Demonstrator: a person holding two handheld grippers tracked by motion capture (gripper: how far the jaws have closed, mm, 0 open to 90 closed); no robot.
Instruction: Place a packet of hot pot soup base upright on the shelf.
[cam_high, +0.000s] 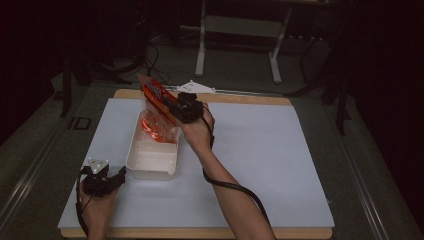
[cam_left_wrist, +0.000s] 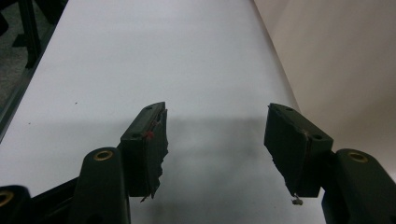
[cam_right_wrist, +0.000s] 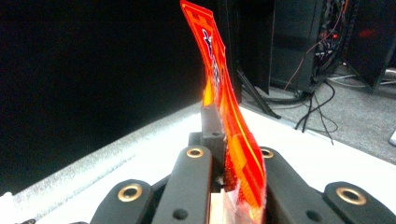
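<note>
Dim room, white-topped table (cam_high: 260, 150), right gripper (cam_high: 186, 108) clamped on orange plastic snack bag (cam_high: 159, 107) above white rectangular tub (cam_high: 150, 167) near left edge, left gripper (cam_high: 102, 181) jaws apart, near front-left corner

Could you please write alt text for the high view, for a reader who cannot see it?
The right gripper holds a red snack bag by its top edge over a white tray on a white table. The left gripper, jaws open, rests near the tray's front left corner.

An orange-red packet (cam_high: 159, 102) with dark lettering, a white tub (cam_high: 150, 161), a pale blue-white tabletop (cam_high: 260, 150).
</note>
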